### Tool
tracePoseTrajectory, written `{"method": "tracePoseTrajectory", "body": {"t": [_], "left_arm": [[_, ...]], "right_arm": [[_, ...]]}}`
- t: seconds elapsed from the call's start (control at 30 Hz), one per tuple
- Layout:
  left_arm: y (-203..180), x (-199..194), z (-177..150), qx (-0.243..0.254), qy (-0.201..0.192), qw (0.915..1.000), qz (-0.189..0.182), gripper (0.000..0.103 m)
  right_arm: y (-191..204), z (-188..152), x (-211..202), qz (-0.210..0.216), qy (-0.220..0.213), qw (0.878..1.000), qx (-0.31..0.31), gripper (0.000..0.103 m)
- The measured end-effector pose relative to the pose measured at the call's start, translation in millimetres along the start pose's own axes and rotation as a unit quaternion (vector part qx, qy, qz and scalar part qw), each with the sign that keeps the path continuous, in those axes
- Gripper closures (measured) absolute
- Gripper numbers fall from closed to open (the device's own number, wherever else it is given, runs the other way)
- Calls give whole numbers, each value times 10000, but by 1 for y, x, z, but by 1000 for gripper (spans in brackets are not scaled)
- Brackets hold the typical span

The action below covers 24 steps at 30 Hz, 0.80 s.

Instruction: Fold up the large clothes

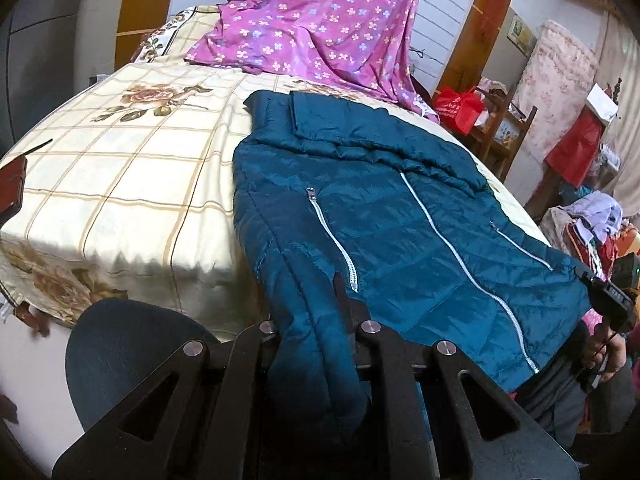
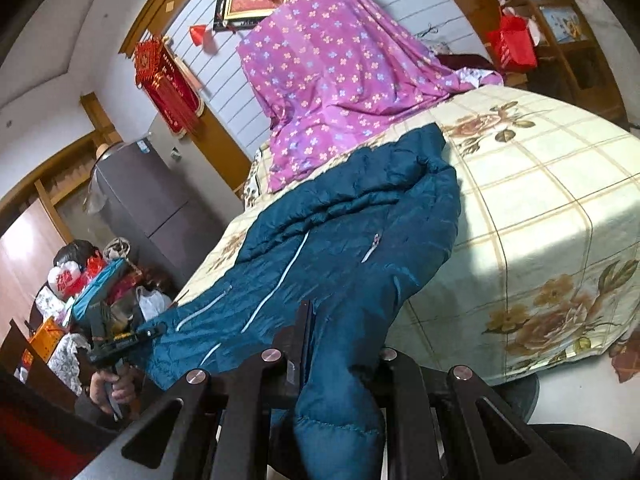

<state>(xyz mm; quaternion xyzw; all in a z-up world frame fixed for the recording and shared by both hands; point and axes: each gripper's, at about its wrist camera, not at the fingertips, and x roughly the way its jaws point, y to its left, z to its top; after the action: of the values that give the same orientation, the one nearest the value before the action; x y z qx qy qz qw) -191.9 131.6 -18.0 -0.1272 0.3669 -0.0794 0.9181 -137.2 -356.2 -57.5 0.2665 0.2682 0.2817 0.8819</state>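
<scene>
A teal padded jacket (image 1: 400, 216) with white zippers lies front up on the bed, its hem hanging over the near edge. My left gripper (image 1: 316, 320) is shut on one bottom corner of the jacket. My right gripper (image 2: 340, 344) is shut on another bottom corner of the jacket (image 2: 340, 240). The other hand-held gripper shows at the far hem corner in each view, in the left wrist view (image 1: 608, 296) and in the right wrist view (image 2: 120, 340).
The bed has a cream floral checked sheet (image 1: 132, 168). A purple flowered cloth (image 1: 320, 24) covers a tall pile at the bed's far end. Red bags (image 1: 460, 108), a shelf and clutter stand beside the bed. A grey fridge (image 2: 148, 204) stands by the wall.
</scene>
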Motion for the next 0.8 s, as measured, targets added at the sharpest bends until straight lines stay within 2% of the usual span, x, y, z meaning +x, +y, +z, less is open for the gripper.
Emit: {"method": "tracePoseTrajectory", "body": {"t": [0.17,0.3,0.6,0.8], "left_arm": [[1,2,-6,-4,47,10000,21,94],[2,0,-8,-85,-32,10000,14,94],[-1,-38,6,-113,-752,9960,-468,94],[4,-43,46,-406,-1221,9903,-515,94]], "right_arm": [[4,1,4,-375,186,9990,-132,89],[9,0,-1,-396,97,9989,-247,89],[19,8,-27,-300,-376,9975,-509,89],[29,41,-24,-537,-896,9908,-861,89]]}}
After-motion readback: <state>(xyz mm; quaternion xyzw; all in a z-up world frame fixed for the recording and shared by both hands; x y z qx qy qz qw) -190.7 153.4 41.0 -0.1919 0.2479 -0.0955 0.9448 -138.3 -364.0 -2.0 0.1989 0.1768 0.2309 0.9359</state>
